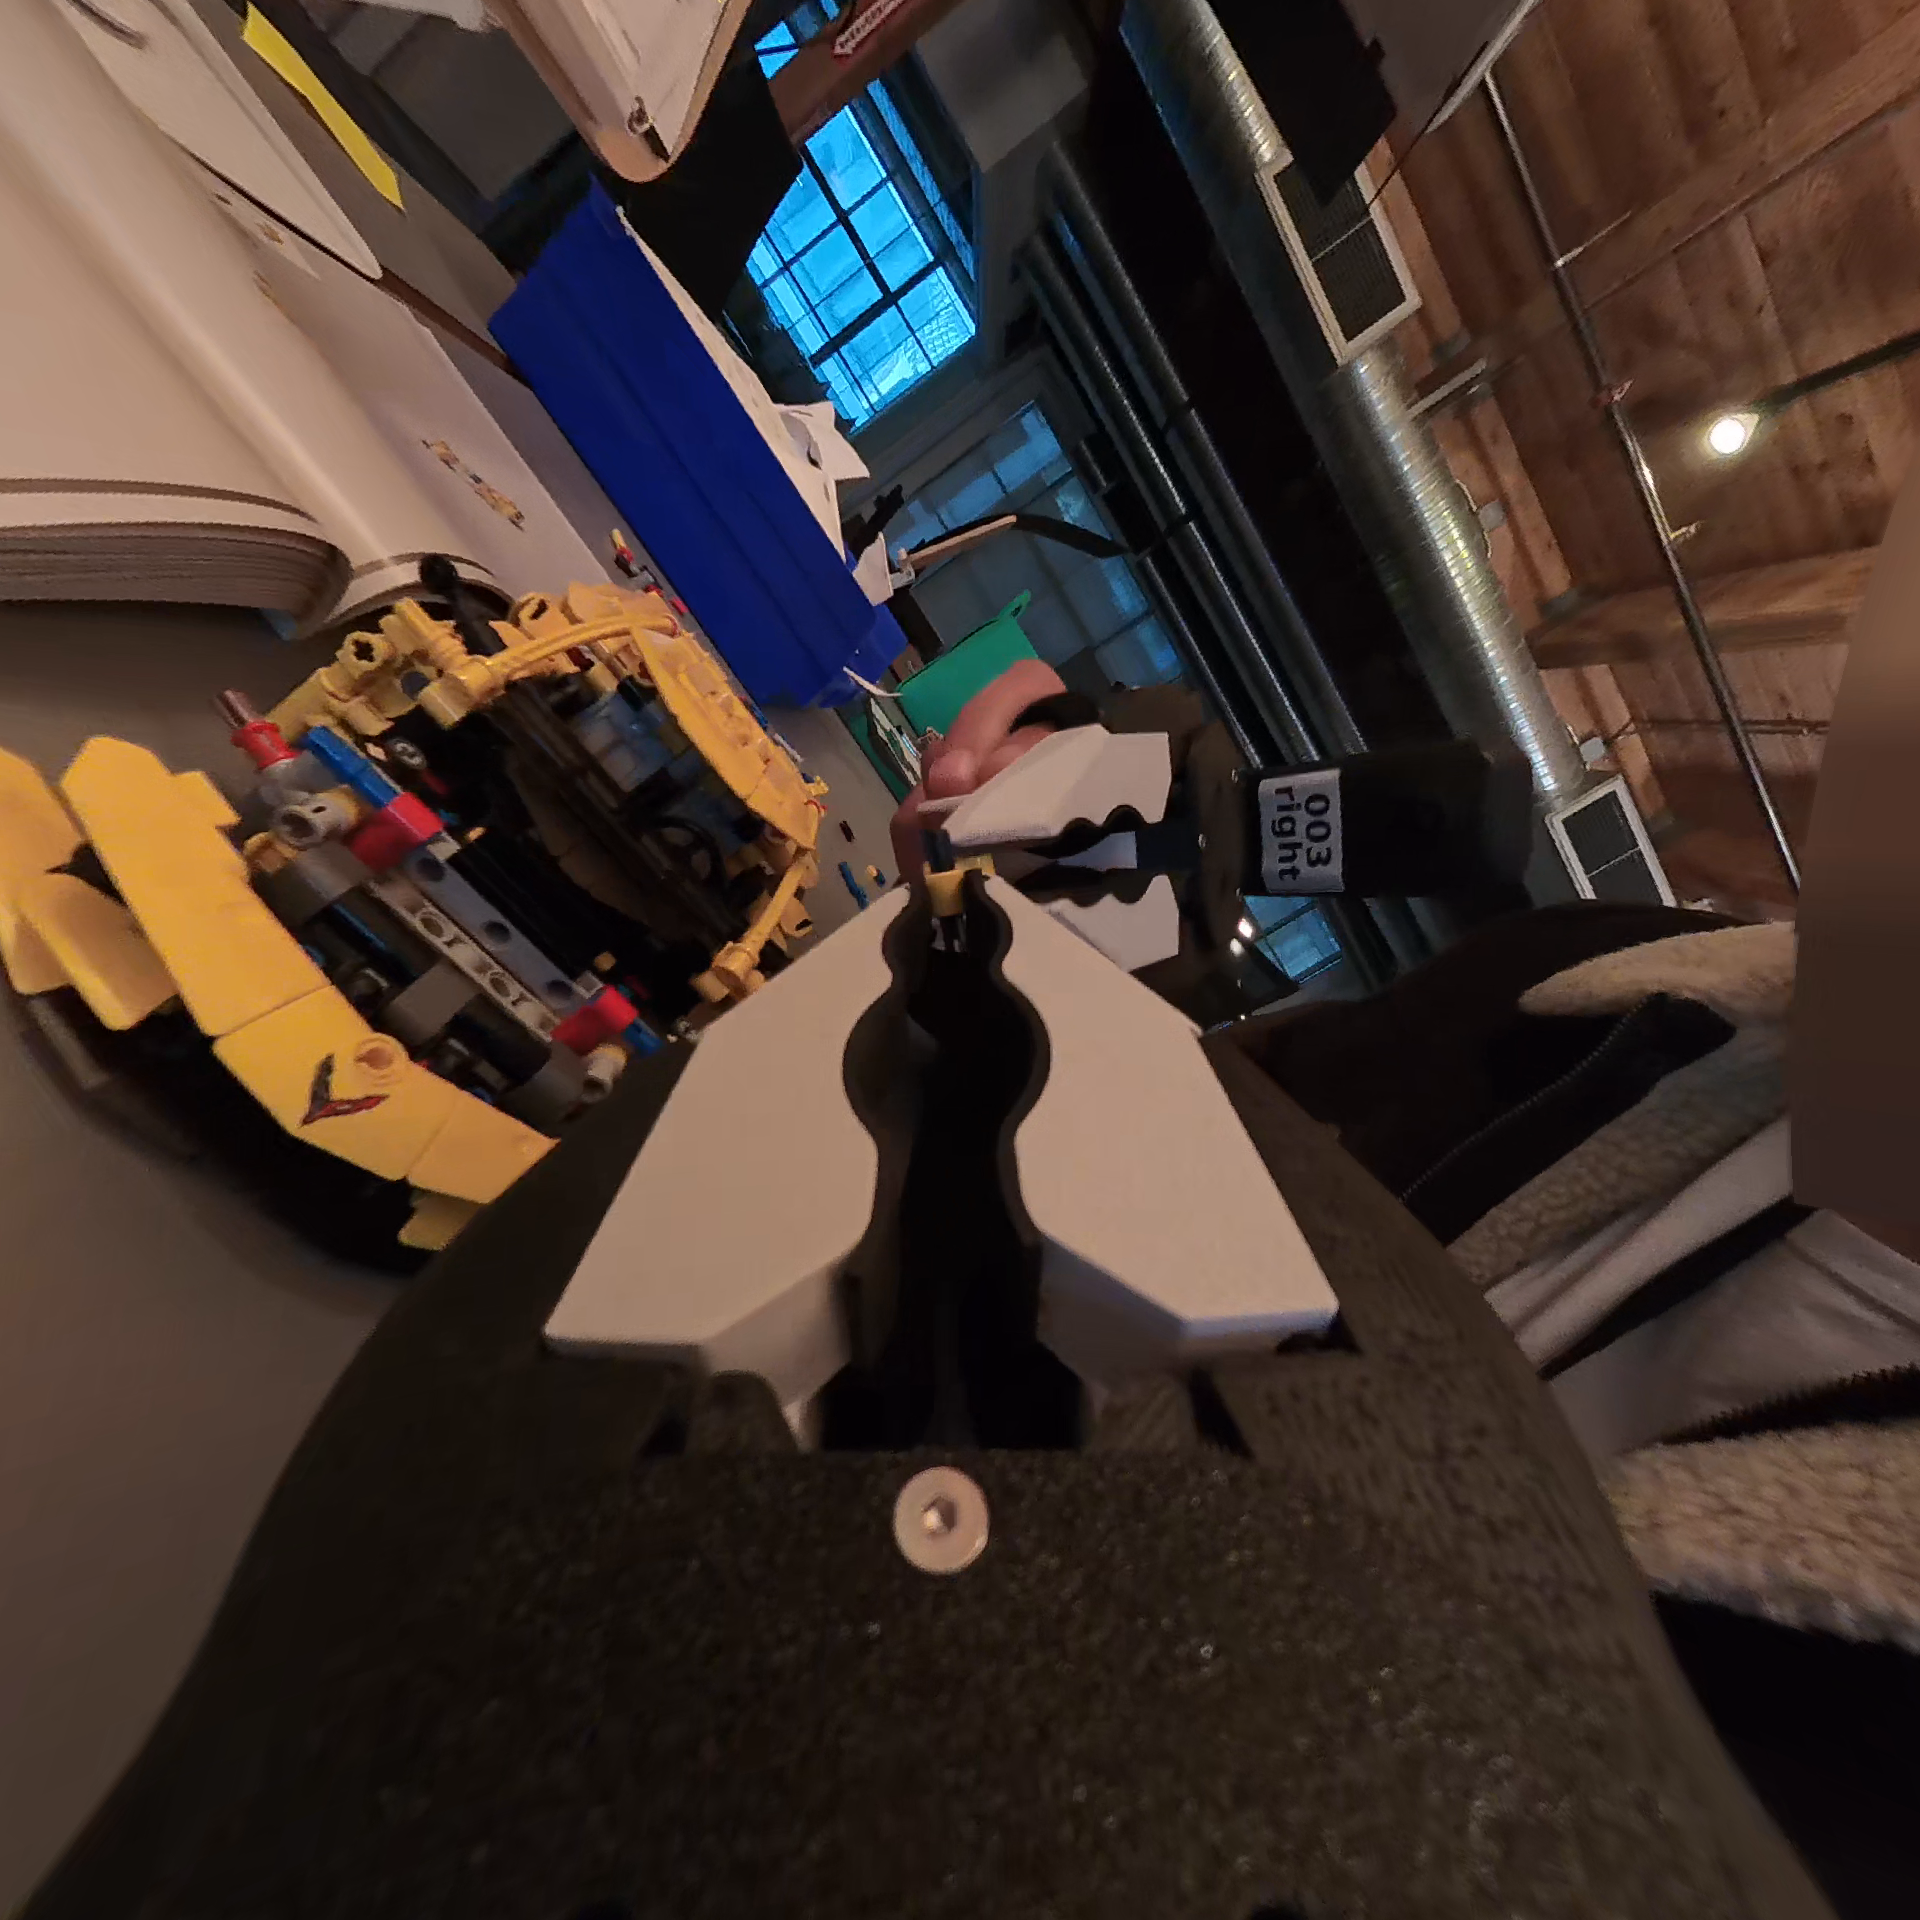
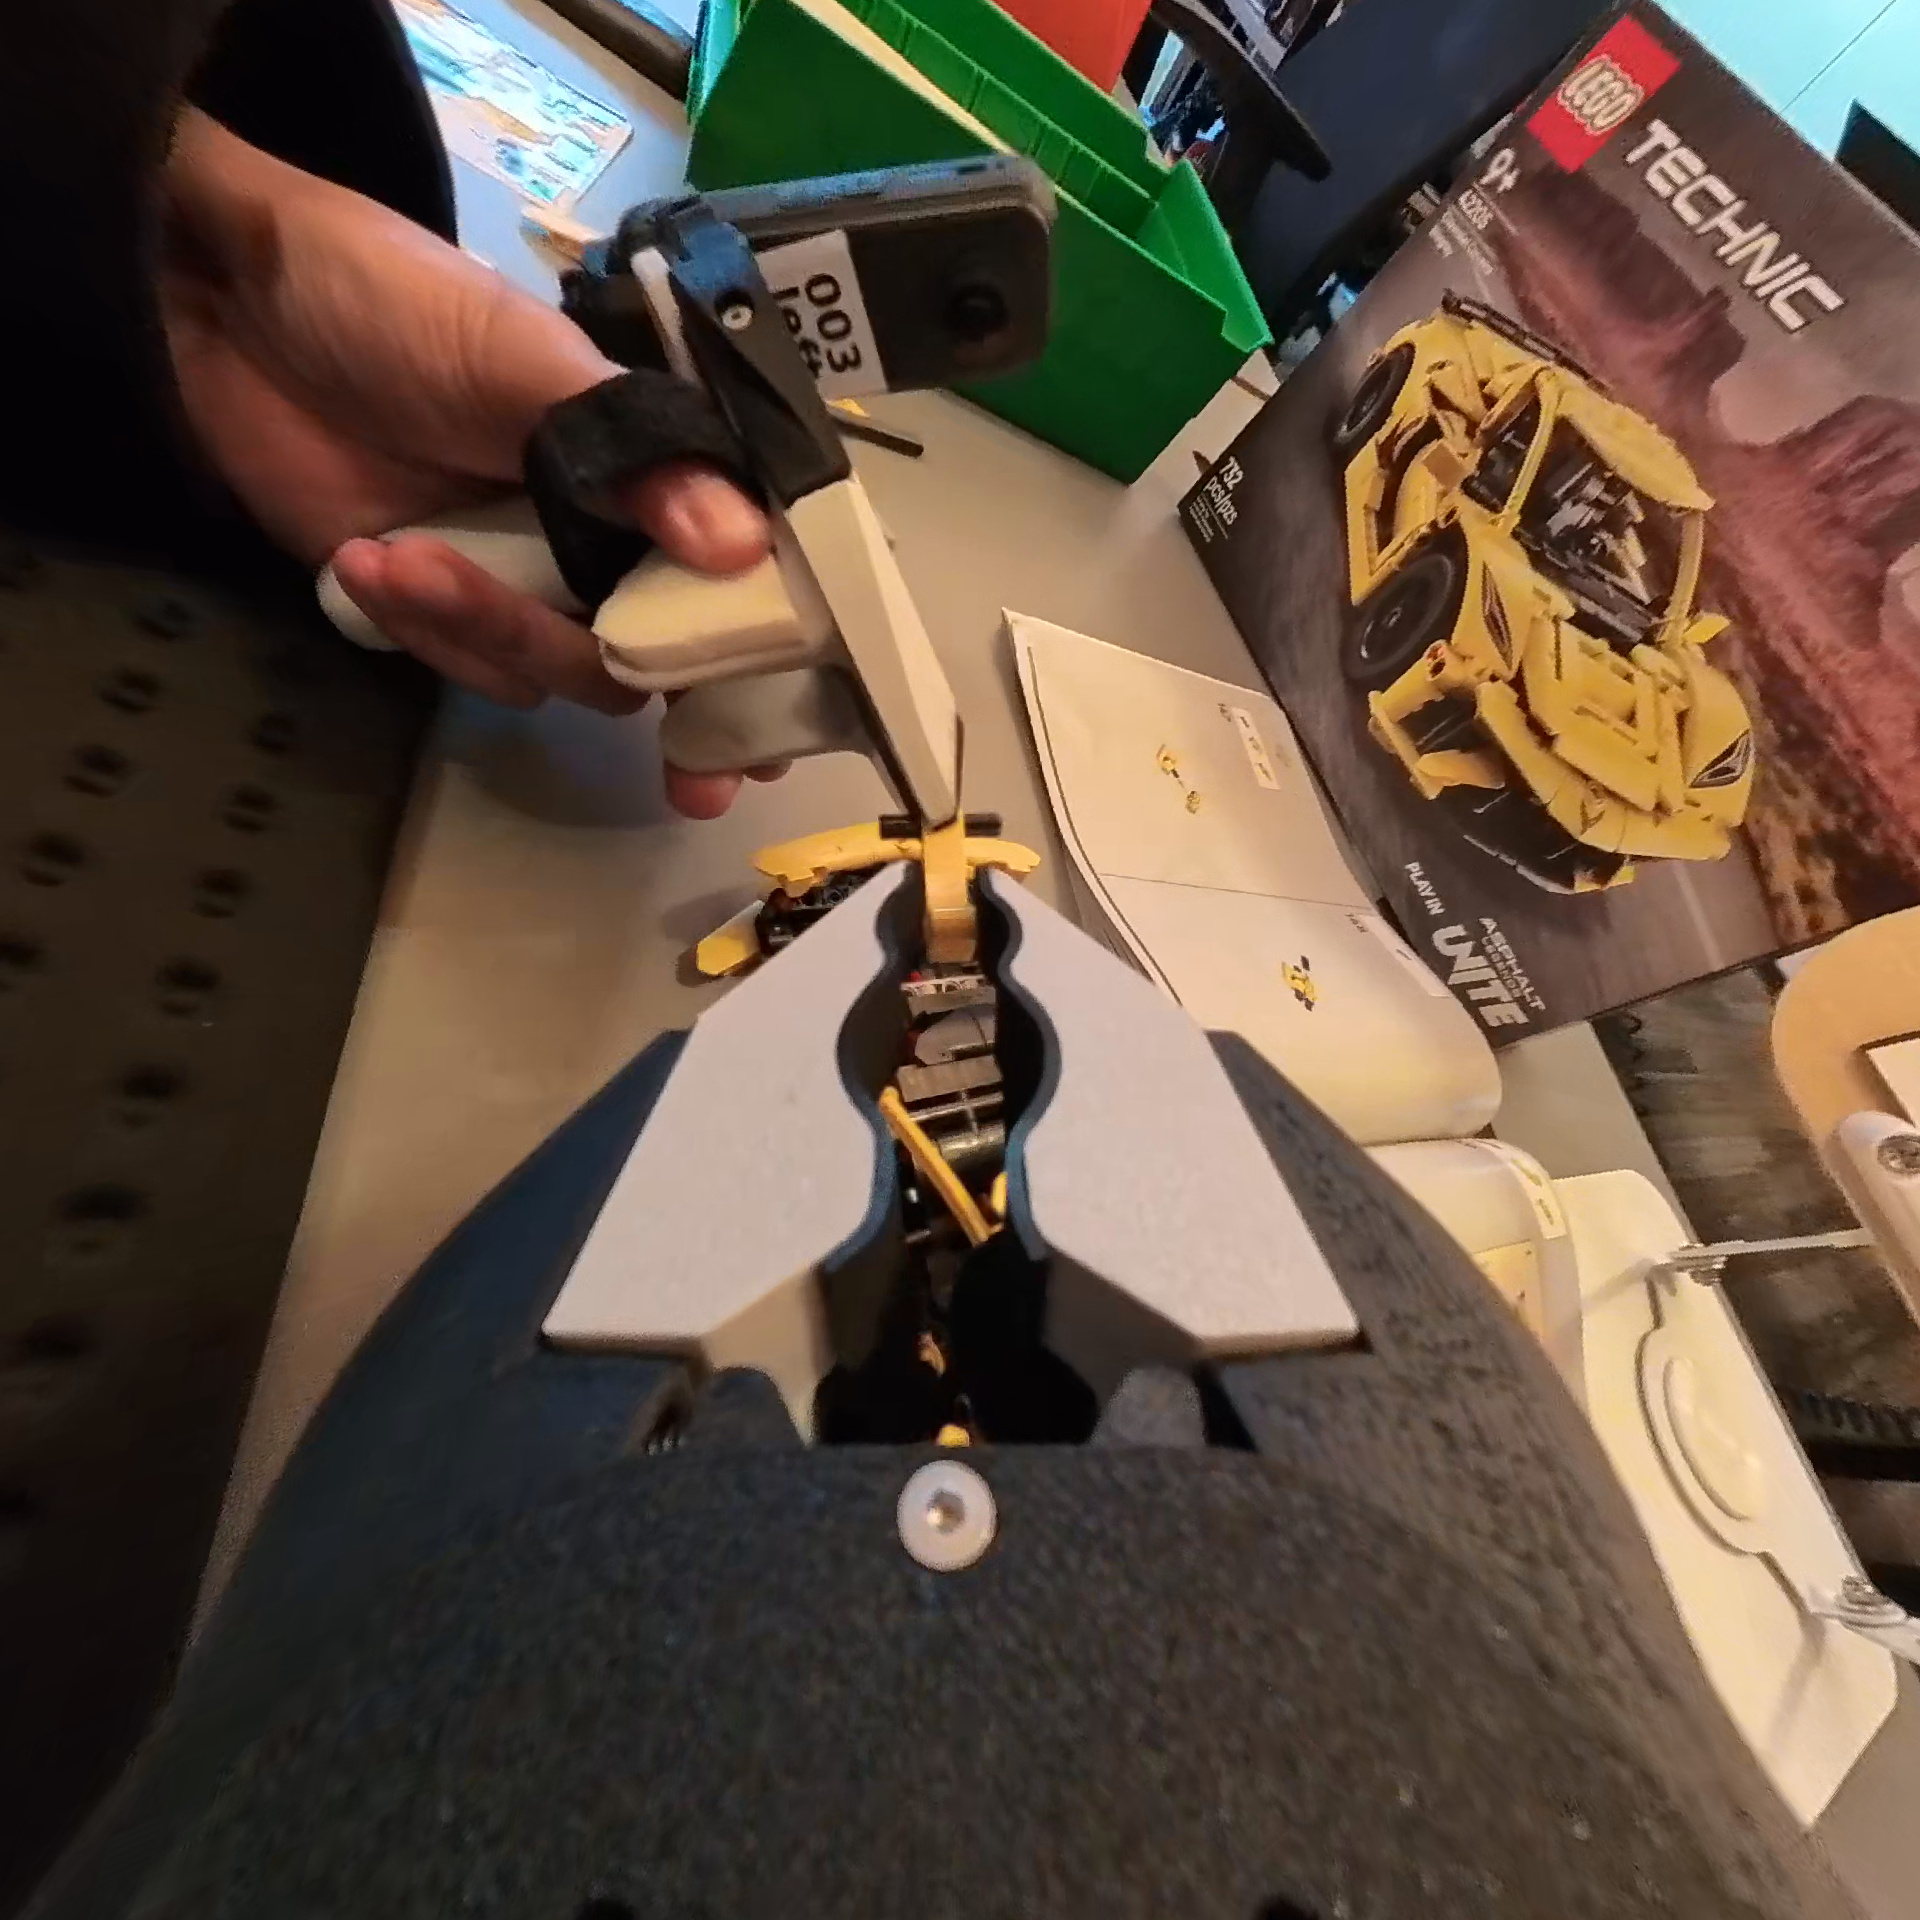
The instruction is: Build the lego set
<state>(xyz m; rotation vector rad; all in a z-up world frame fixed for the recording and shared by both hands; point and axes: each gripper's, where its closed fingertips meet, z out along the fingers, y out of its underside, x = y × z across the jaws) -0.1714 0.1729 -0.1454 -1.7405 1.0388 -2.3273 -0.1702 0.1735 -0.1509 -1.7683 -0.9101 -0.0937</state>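
Observation:
A small yellow Lego piece [image 1: 944,896] with a black pin sits between the tips of my left gripper [image 1: 948,902], which is shut on it. My right gripper [image 2: 941,883] is shut on the same yellow piece [image 2: 948,914], held in the air above the car. In the right wrist view the left gripper [image 2: 932,805] reaches down onto its top. In the left wrist view the right gripper [image 1: 951,836] meets it from beyond. The part-built yellow Lego car [image 1: 468,831] lies on the grey table to the left and shows below the right gripper's fingers [image 2: 795,899].
The Lego box [image 2: 1558,520] and open instruction booklet [image 2: 1195,790] lie right of the car. A green bin [image 2: 1039,208] and a blue bin [image 1: 675,436] stand at the back. Small loose pieces [image 1: 854,883] are scattered by the car. A person's hand [image 2: 343,416] holds the left gripper. The tips of both grippers are at nearly the same place.

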